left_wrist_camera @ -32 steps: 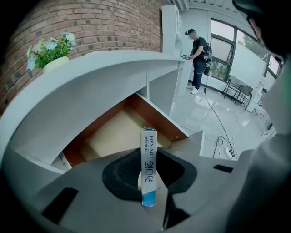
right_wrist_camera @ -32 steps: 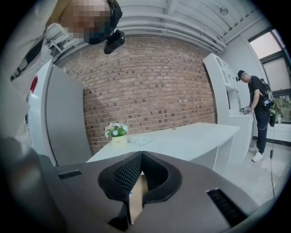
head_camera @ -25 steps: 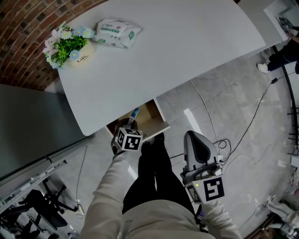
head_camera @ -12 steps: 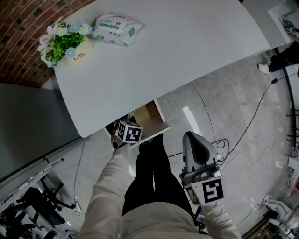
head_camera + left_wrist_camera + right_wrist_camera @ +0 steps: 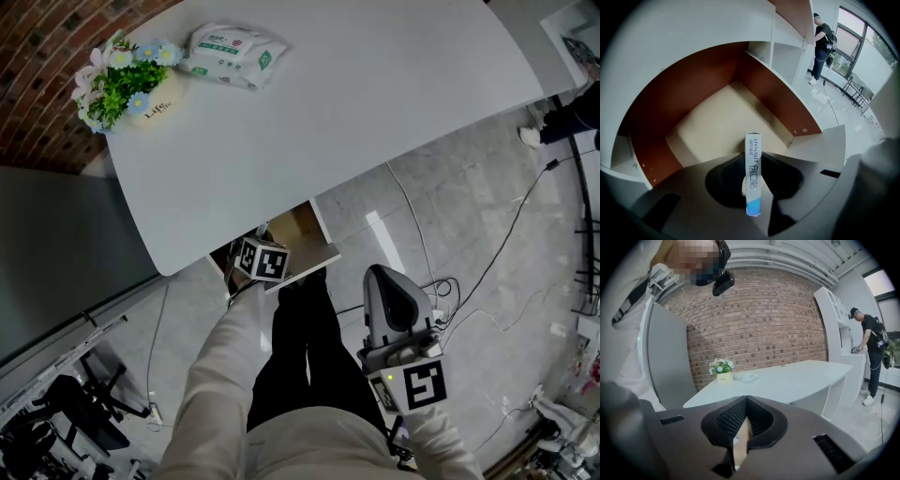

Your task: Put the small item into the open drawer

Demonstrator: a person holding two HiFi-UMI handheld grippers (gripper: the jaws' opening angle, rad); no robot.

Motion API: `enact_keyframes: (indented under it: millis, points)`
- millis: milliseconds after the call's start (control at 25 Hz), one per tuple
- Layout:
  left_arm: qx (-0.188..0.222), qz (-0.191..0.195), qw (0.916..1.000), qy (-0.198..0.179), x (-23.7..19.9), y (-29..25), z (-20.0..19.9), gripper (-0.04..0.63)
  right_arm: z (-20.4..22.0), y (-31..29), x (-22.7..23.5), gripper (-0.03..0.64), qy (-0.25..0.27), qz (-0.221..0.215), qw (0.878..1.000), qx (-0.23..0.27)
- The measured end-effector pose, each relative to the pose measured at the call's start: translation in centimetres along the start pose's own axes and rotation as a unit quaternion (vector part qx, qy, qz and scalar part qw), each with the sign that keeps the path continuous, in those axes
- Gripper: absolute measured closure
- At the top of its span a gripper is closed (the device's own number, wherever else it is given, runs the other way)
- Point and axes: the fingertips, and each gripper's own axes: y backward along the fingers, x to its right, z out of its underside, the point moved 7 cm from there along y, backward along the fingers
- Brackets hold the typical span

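Observation:
A slim white box with a blue end [image 5: 753, 143] stands upright between the jaws of my left gripper [image 5: 753, 161], which is shut on it. Just past the box lies the open drawer [image 5: 712, 129], with a cream floor and brown walls and nothing in it. From the head view the left gripper [image 5: 262, 251] hangs over the drawer [image 5: 323, 249] under the white table's near edge, and its marker cube hides the box. My right gripper [image 5: 382, 275] is held low at the right over the floor, its jaws shut [image 5: 746, 398] with nothing in them.
On the white table [image 5: 375, 84] stand a flower pot [image 5: 127, 89] and a pack of wipes [image 5: 234, 52] at its far left. Cables [image 5: 506, 244] trail over the grey floor to the right. A person [image 5: 820, 44] stands farther off by the windows. A grey cabinet [image 5: 56, 244] flanks the table on the left.
My left gripper has moved forward over the drawer, and the box's blue tip, seen earlier beyond the cube, is now hidden. The right gripper has barely moved.

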Motion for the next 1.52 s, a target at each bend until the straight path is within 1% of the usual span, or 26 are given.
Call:
enact_keyframes:
  millis: [80,200,280,440,560,640,760,880,1040,1280,1400,1520]
  points:
    - [-0.005,-0.003,1.0000,-0.006,0.1,-0.3,0.1,0.503,0.1,0.1,0.0,0.591,0.002,0.001,1.000,-0.001]
    - [-0.012,-0.005,0.9999,-0.011,0.4,-0.4,0.2,0.503,-0.3,0.2,0.0,0.591,0.005,0.000,1.000,0.015]
    - [-0.013,-0.006,0.9998,-0.012,0.5,-0.4,0.3,0.503,-0.3,0.3,0.1,0.591,0.004,0.001,1.000,0.015]
    - [-0.013,-0.005,0.9998,-0.015,0.6,-0.7,0.4,0.502,0.4,0.3,0.3,0.591,-0.001,0.005,1.000,-0.005]
    - [-0.015,-0.006,0.9997,-0.016,0.7,-0.7,0.4,0.502,-0.1,0.3,0.4,0.591,0.005,0.000,1.000,0.020]
    - [-0.015,-0.004,0.9998,-0.013,0.7,-0.4,0.5,0.500,-0.4,0.4,0.3,0.591,0.007,0.000,1.000,0.023]
    - [-0.013,0.007,0.9999,-0.008,0.8,-0.2,0.6,0.477,-0.4,0.6,0.3,0.591,0.004,0.001,1.000,0.023]
    - [-0.012,0.012,0.9998,-0.007,0.9,-0.3,0.6,0.465,-0.1,0.5,0.5,0.591,0.000,0.001,1.000,0.011]
    - [-0.011,0.020,0.9997,-0.009,1.1,-0.1,0.6,0.438,-0.6,0.1,0.6,0.591,0.003,-0.002,0.999,0.034]
    - [0.000,0.030,0.9995,-0.006,1.5,1.1,0.8,0.426,-0.5,0.5,0.4,0.591,-0.008,0.000,1.000,0.017]
    - [0.019,0.026,0.9995,-0.004,1.6,2.3,0.3,0.426,-0.4,0.5,0.5,0.591,0.005,-0.001,1.000,0.026]
    - [0.034,0.027,0.9990,0.000,1.3,3.1,0.0,0.426,-0.3,0.2,0.4,0.591,0.006,-0.004,1.000,0.023]
